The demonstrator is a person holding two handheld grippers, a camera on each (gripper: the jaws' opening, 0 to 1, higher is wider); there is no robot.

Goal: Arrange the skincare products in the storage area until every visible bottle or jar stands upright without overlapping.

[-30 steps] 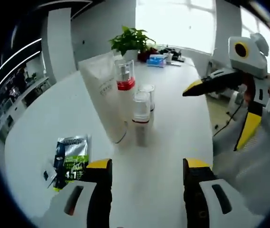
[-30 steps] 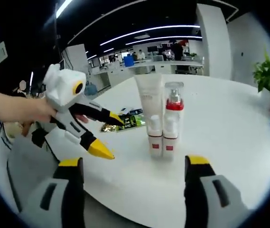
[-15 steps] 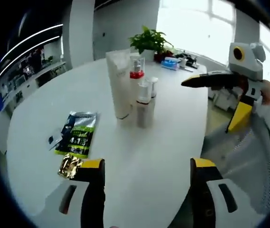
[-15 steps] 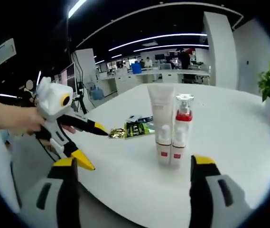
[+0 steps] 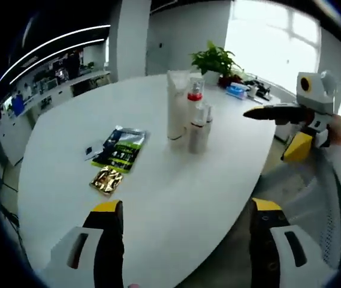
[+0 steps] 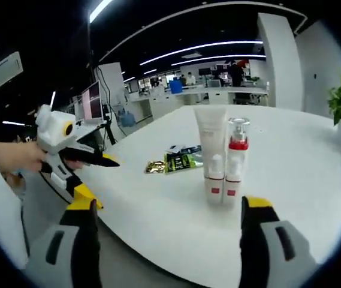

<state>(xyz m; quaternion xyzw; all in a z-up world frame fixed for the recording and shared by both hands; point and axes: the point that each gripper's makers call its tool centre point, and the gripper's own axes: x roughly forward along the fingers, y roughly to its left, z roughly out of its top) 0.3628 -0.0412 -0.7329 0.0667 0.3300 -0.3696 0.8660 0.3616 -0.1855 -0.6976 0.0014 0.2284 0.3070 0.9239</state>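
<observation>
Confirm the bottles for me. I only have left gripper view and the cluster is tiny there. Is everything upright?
Observer: Yes. In right gripper view the white tube and the red-collared pump bottle stand upright, side by side.
Operator: Small ones?
Observer: Two small bottles stand upright just in front of those. Each has a red label at its base, and neither is stacked on anything.
Operator: Where's my left gripper from that side?
Observer: The left gripper hangs beyond the table edge, well away from the bottles. Its jaws are apart with nothing between them.
</observation>
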